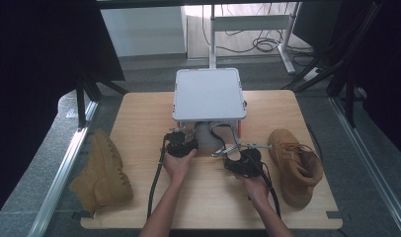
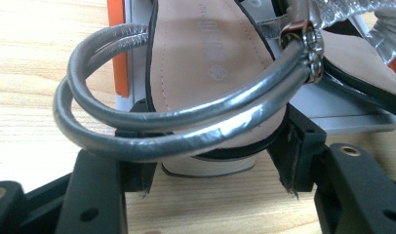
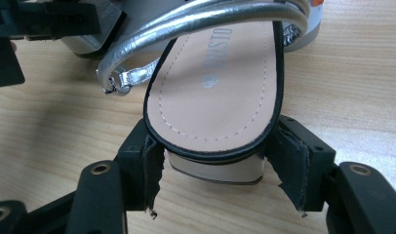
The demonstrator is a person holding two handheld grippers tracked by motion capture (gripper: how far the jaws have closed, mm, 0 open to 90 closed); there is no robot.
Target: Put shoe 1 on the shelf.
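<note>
Wooden table (image 1: 139,118) carries one white shoebox (image 1: 209,94), two tan boots, left (image 1: 102,173) and right (image 1: 295,165), and two silver-strapped sandals at mid-table just near the box. Left gripper (image 1: 181,145) pinches the left sandal's (image 2: 210,63) heel; right gripper (image 1: 244,162) pinches the right sandal's (image 3: 215,92) heel.

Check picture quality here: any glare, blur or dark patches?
High view: bright floor beyond the white box, dark curtains at the sides. Left gripper view: glare streaks on the silver strap, insole print soft. Right gripper view: sharp sandal heel, mild strap shine.
</note>
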